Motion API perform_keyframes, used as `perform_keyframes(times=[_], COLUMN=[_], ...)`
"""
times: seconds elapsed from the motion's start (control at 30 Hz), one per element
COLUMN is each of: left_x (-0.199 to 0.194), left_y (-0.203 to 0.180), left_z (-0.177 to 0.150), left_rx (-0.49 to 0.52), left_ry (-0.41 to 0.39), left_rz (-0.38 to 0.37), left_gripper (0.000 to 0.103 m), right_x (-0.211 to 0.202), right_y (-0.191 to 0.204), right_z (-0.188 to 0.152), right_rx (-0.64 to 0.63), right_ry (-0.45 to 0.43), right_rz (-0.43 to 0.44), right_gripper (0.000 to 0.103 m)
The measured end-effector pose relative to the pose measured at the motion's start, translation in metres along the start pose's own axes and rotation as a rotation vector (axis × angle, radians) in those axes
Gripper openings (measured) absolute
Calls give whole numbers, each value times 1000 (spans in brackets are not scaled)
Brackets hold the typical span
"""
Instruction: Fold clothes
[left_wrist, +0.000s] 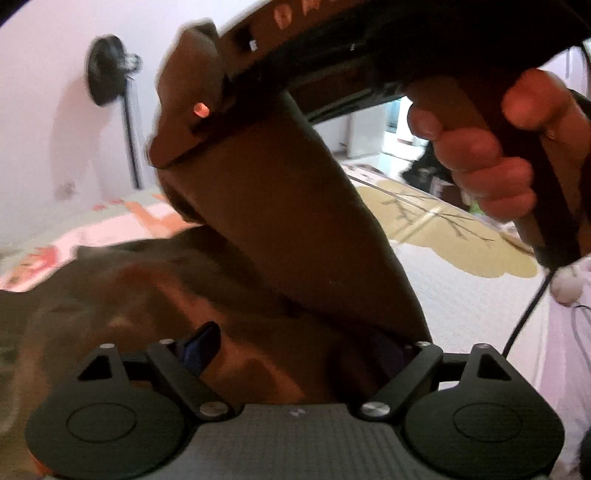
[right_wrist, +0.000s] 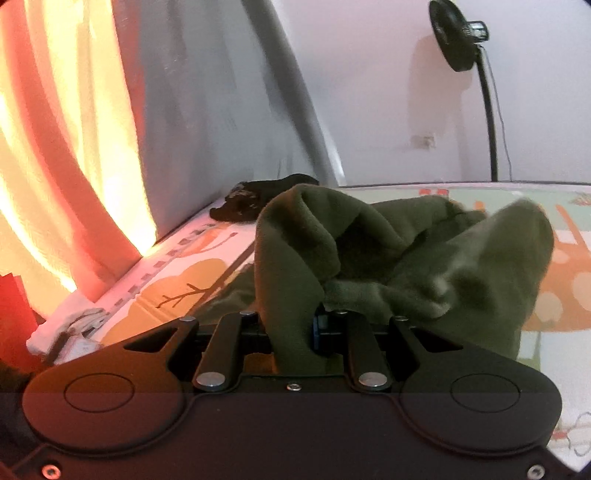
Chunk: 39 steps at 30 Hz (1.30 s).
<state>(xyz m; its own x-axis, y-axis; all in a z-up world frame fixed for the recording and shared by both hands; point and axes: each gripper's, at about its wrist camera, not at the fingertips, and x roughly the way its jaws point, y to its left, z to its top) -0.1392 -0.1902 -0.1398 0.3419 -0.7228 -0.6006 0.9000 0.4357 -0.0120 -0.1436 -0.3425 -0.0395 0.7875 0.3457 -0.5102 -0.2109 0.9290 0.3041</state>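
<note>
Two grippers hold one olive-green garment (right_wrist: 388, 258) above a printed play mat (right_wrist: 554, 266). The right gripper (right_wrist: 291, 328) is clamped on a band of the fabric that runs up between its fingers, the rest bunched in loose folds just ahead. In the left wrist view the left gripper (left_wrist: 295, 354) is closed on the same cloth, which stretches taut up to the other gripper, gripped by a hand (left_wrist: 480, 155). A small dark item (right_wrist: 258, 199) lies on the mat near the curtain (right_wrist: 74, 129). A standing fan (right_wrist: 458, 40) is against the wall
</note>
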Motion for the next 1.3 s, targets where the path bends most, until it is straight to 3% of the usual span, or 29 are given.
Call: perform_keyframes(times=[0.13,0.27,0.37,0.47,0.63,0.77,1.03,1.3], left_x=[-33,-56,-59,-51,-40,-42,-46,-61], left_y=[14,49,80,91,77,78,81,87], left_z=[-17,-44,-70,-86,-86,-90,-98,-108], left_rx=[-32,-159,-308,-379,-315,-333,-372,-408], left_ry=[-19,58,134,178,212,195,156,72], left_rz=[169,260,255,219,235,205,148,105], left_gripper=[91,91,89,84,97,98,98,93], right_x=[10,20,24,25,22,24,50,102], right_y=[17,29,32,33,32,46,116,168], right_z=[7,8,8,8,12,18,22,-8], right_rx=[-47,-63,-46,-25,19,-4,-131,-244], right_ry=[22,31,26,17,-6,-30,-67,44], right_rz=[4,3,-1,-6,-12,9,165,299], right_gripper=[16,16,16,16,16,16,16,16])
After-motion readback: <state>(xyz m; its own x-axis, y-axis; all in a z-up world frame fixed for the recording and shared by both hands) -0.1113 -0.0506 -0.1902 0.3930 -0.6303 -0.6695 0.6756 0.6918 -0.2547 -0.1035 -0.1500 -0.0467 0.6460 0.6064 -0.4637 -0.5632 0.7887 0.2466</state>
